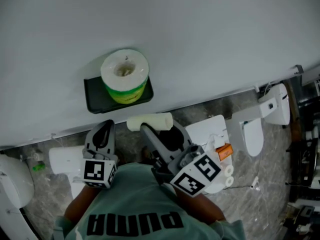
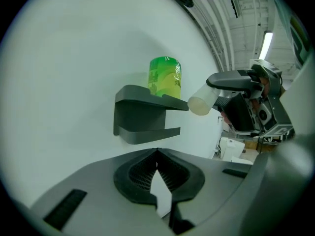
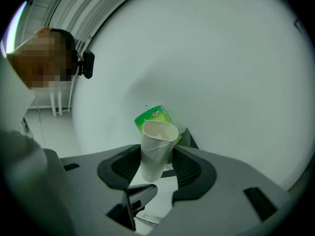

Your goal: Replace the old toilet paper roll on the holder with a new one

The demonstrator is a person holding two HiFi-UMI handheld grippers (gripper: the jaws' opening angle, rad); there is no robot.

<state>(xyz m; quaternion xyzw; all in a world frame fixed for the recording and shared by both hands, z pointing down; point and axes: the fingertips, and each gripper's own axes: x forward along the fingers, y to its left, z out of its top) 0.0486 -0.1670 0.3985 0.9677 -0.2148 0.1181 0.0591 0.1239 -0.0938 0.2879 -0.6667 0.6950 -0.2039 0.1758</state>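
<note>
Right tool [image 3: 156,167] grips apparently empty tube [image 3: 156,144]; wrapped roll [image 1: 125,76] tops holder [image 1: 95,98].

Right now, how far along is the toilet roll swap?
Done: the empty cardboard tube is off the holder, whose lower bar is bare. In hand: the right tongs grip that tube; the left tongs are shut and empty. Left: the green-wrapped roll stands on the holder's top shelf, not yet on the bar.
</note>
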